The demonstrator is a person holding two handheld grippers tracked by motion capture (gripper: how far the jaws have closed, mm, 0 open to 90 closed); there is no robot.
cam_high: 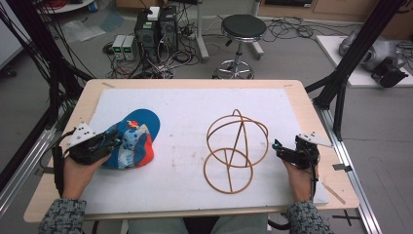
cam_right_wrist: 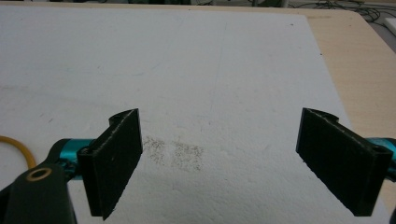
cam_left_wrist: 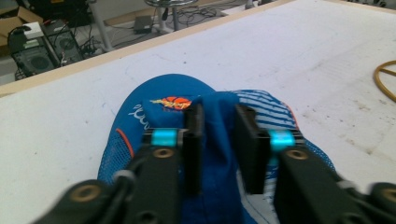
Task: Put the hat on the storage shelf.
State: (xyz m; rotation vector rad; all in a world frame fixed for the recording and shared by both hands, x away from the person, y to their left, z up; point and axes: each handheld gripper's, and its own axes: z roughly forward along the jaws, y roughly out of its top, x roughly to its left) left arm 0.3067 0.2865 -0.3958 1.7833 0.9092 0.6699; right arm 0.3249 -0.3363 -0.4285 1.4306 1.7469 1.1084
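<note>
A white foam mat (cam_high: 190, 105) covers most of the pale wooden table (cam_high: 311, 109) and serves as the reference for everything here. On the mat's left part lies a blue fabric baseball cap with white stripes, orange trim and a small orange emblem (cam_high: 134, 139), its brim pointing away from the person. The left gripper (cam_high: 113, 141), held in the person's left hand (cam_high: 78, 173) at the mat's left near edge, has its jaws clenched on a raised fold of the cap's blue crown; in the left gripper view the cloth is pinched up between the two black pads (cam_left_wrist: 192, 144), with the emblem just beyond them.

Near the mat's centre, to the right of the cap and well apart from it, stands a brown wire hat stand made of a flat ring base and crossed hoops (cam_high: 235, 151); its base ring rests on the mat.

The right gripper (cam_high: 277, 146) sits over the mat's right near edge, just right of the stand and not touching it. Its jaws are spread wide, with bare, faintly stained mat between them in the right gripper view, and a sliver of the stand's ring at that view's left edge.
</note>
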